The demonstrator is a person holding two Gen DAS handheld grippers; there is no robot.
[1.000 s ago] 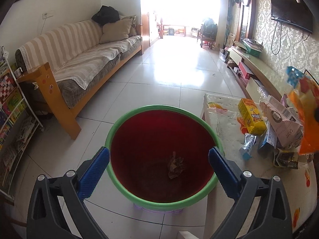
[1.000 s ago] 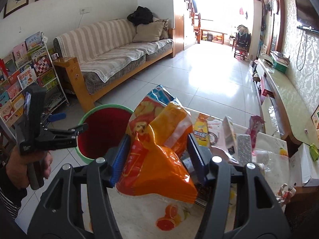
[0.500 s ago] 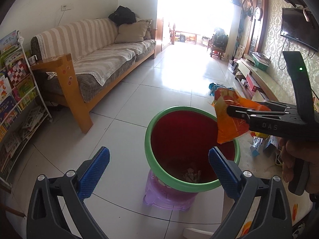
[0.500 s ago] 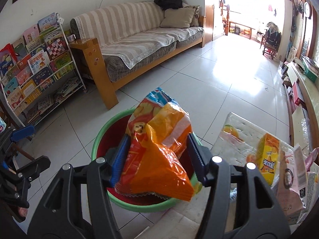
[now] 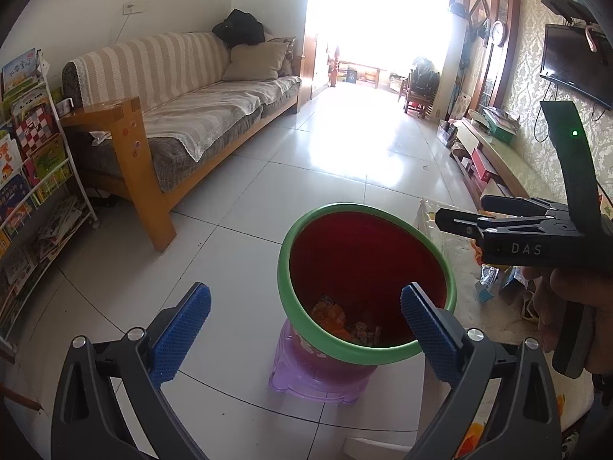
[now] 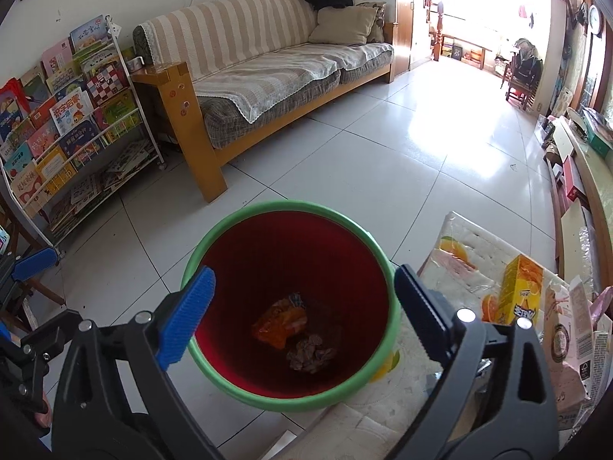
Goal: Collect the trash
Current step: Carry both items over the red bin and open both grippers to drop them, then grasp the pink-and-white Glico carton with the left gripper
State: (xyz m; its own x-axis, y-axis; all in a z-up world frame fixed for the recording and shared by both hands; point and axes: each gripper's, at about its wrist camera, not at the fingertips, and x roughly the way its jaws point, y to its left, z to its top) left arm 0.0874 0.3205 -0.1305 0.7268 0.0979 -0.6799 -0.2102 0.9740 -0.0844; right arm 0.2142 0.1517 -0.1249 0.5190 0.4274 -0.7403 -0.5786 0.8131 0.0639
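A red bin with a green rim (image 6: 283, 205) stands on a purple stool beside the table. An orange snack bag (image 6: 281, 324) lies at its bottom next to a crumpled brown wad (image 6: 310, 352). My right gripper (image 6: 304, 276) hangs over the bin mouth, its jaws opening wide with nothing between them. In the left wrist view the same bin (image 5: 364, 207) shows the orange bag (image 5: 331, 316) inside, and the right gripper (image 5: 459, 216) reaches in from the right in a hand. My left gripper (image 5: 306, 299) is open and empty just in front of the bin.
The table with a fruit-print cloth (image 6: 459, 264) holds a yellow juice carton (image 6: 521, 293), a pink carton (image 6: 567, 329) and other wrappers. A wooden sofa (image 6: 268, 76) and a bookshelf (image 6: 69, 115) stand to the left. A low TV bench (image 5: 498, 153) runs along the right wall.
The right gripper carried the orange snack bag from the table to over the bin, then opened; the bag now lies inside. The left gripper drew back from the bin.
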